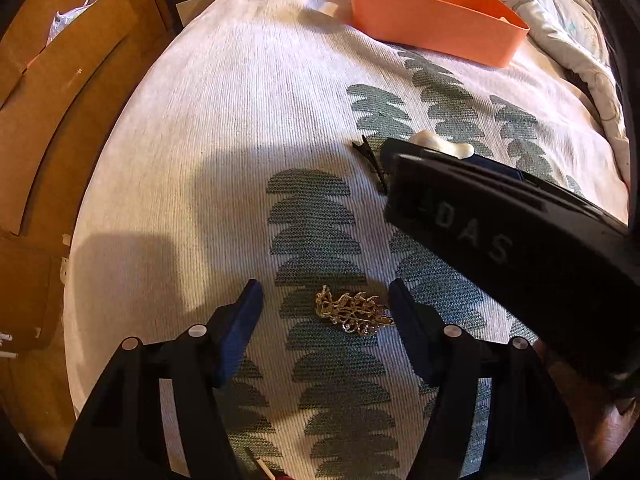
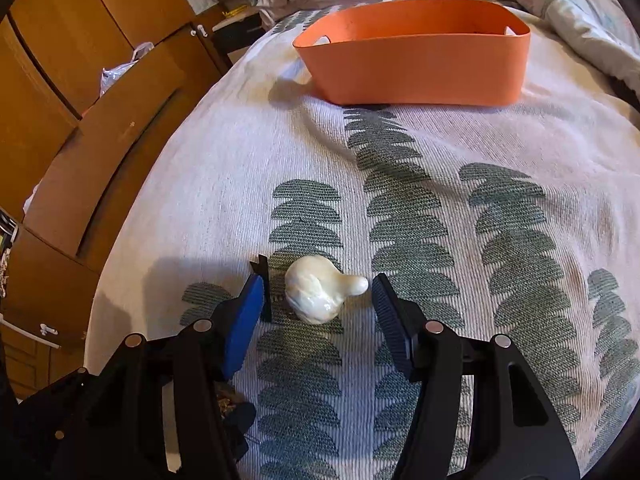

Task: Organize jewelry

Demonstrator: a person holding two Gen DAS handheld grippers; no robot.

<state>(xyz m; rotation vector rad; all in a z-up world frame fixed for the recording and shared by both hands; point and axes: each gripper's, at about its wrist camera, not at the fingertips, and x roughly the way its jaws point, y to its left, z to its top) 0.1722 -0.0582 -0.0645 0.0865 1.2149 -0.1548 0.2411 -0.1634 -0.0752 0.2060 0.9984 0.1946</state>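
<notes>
So we log a gold brooch (image 1: 353,315): leaf-like, openwork metal with small clear stones, lying flat on the bedspread (image 1: 240,128) between the blue pads of our left gripper (image 1: 326,308). Its right end sits just beside the right pad, maybe touching (hard to tell); the left pad stands clear of it. Jaws fairly wide, nothing pinched.

Our right gripper (image 2: 318,300) straddles a cream piece (image 2: 320,289): glossy, pearly, a rounded lump with a short stub pointing right, resting on the cloth. Both pads stand apart from it, so open, no grip. A thin black clip (image 2: 264,280) lies against the left pad, flat and dark, with a forked end.

From the left wrist we see the right gripper's black plastic body reaching in from the right, the cream piece and black clip peeking past it.

Bedspread is ribbed woven fabric, pale, with columns of grey-green half-moon shapes. An orange bin (image 2: 416,60) (smooth plastic, rounded corners, handle cut-out) sits farther up the bed, well apart from the jewelry. Brown wooden cabinets (image 2: 100,80) stand left of the bed.
</notes>
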